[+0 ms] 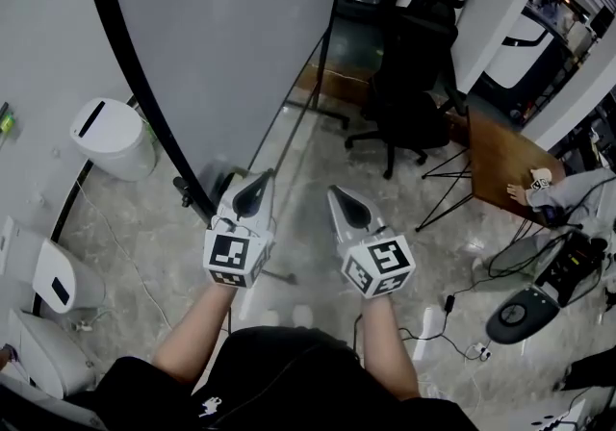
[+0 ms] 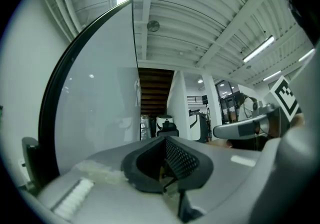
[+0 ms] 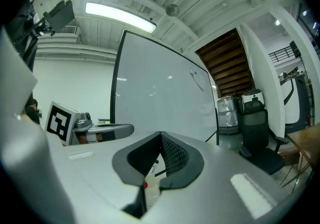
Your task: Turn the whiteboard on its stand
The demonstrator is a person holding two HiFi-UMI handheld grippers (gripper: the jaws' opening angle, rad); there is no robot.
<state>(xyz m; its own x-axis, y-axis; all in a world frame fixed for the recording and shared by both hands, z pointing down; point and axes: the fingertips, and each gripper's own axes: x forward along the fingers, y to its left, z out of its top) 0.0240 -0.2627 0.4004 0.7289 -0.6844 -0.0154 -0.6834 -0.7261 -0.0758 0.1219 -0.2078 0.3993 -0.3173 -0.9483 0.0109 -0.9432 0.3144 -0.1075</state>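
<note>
Whiteboard [image 1: 231,35] standing at far left, black chair [image 1: 409,83] at far right, white bin [image 1: 111,136] at left, left gripper [image 1: 255,190] near the whiteboard's lower edge, jaws closed together, holding nothing, right gripper [image 1: 345,206] just beside it, jaws also together, empty

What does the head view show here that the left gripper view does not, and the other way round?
Only the head view: the floor, a white bin left of the whiteboard, a wooden desk at the right, and the person's forearms.
Only the left gripper view: the ceiling with its strip lights and a brown wooden structure past the board's edge.
Both: the whiteboard in its black frame, the black office chair, the left gripper, jaws together and empty, and the right gripper beside it.
</note>
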